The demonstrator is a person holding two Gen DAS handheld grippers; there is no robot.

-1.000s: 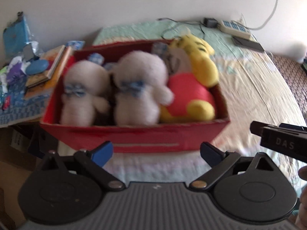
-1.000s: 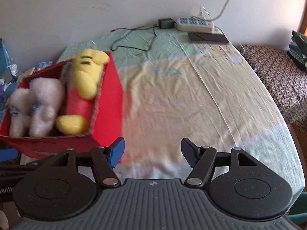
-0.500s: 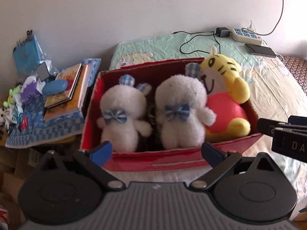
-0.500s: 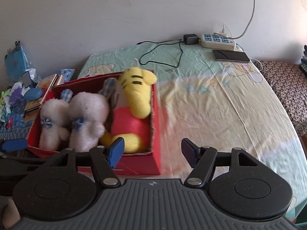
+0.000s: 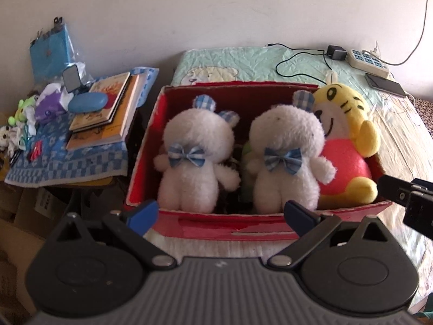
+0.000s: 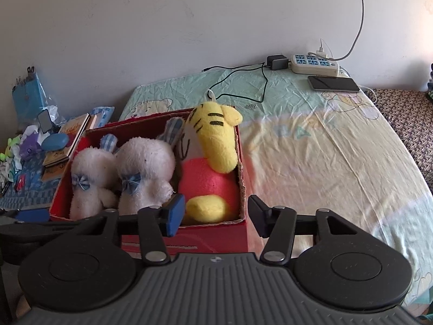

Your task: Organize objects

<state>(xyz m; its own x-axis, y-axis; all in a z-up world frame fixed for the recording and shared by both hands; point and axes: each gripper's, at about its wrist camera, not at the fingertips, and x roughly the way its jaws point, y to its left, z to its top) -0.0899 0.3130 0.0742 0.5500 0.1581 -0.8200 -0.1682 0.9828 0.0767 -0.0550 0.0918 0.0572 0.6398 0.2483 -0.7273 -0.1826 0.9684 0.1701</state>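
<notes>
On bed: red box (image 5: 205, 227) holds three plush toys (image 5: 281, 157) | left claw (image 5: 220, 215) released | right claw (image 6: 216, 215) released

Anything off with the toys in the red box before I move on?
Mostly tidy. The two white bears sit upright in the red box. The yellow tiger leans over the right wall, one arm draped over the rim, and something dark and green is wedged between the bears; I can't identify it.

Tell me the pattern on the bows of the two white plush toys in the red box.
Blue-and-white gingham check on each bow, clearest in the left wrist view.
</notes>
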